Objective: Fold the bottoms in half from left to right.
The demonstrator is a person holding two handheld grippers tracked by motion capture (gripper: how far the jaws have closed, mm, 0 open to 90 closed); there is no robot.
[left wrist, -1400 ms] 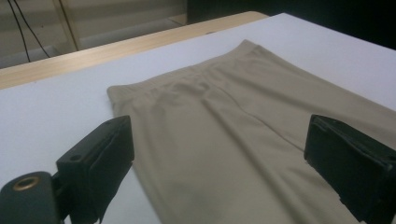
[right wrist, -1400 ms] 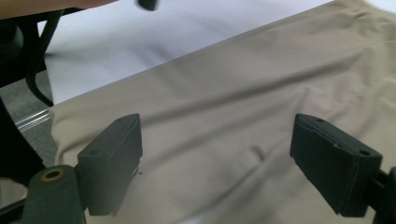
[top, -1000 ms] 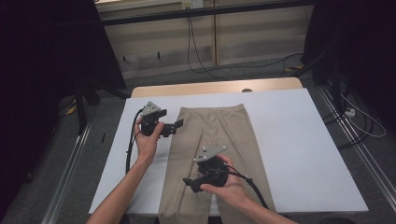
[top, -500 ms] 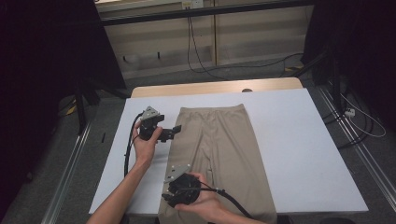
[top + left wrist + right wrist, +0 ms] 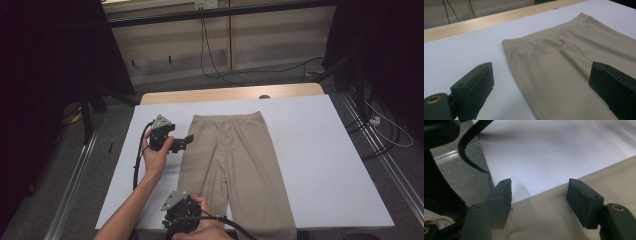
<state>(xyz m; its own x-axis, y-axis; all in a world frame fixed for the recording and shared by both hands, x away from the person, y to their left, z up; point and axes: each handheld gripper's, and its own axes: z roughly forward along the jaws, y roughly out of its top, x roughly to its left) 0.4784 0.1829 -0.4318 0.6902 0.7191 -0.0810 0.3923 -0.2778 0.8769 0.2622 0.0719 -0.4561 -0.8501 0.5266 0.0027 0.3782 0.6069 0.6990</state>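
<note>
Khaki trousers (image 5: 235,165) lay flat on the white desk (image 5: 325,165), waistband at the far end and legs running toward the near edge, fabric smooth with a centre seam and a fine knit texture in the close views. The leg hems ran off the bottom of the high view, so their ends could not be made out. Left tool (image 5: 184,142) sat at the trousers' left edge below the waistband, jaws spread wide with the edge of the cloth between them, pads not pressing on it; the left hand (image 5: 156,156) gripped its body, forearm angled in from below. Right tool (image 5: 539,202) was low at the near left leg edge, jaws spread, just having opened wider, straddling the fabric's border without pinching it. Right hand (image 5: 207,227) was partly cut off at the frame bottom.
</note>
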